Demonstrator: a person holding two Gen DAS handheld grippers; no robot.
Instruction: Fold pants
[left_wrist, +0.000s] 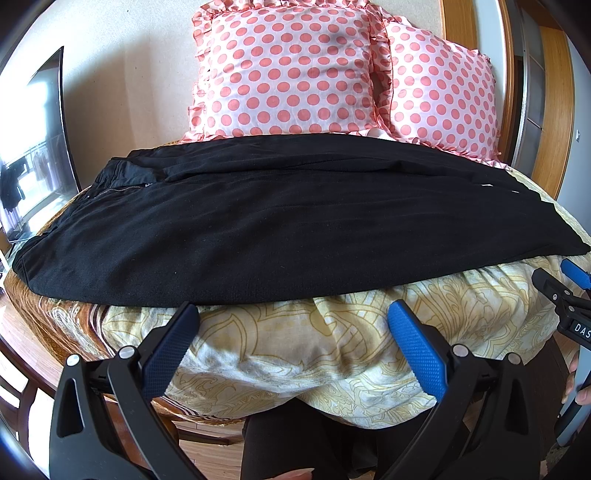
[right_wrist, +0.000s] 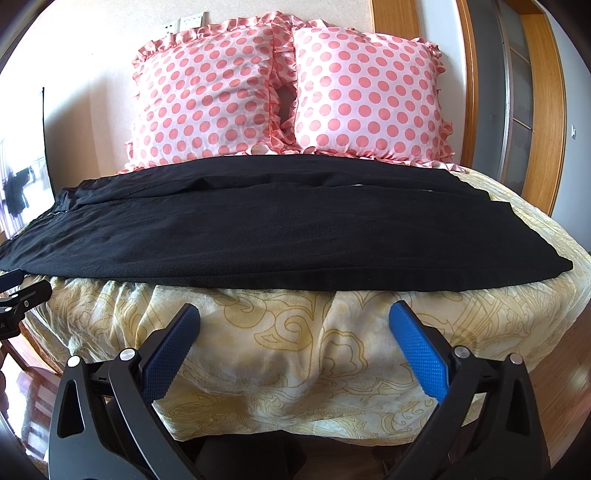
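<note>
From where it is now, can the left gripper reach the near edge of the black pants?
Probably yes. The left gripper is open and holds nothing, and only the yellow patterned bedspread lies between it and the near edge of the black pants. Nothing blocks the way.

both grippers just hanging side by side, left gripper and right gripper each with jaws spread wide, gripping nothing, fingers pointing forward
</note>
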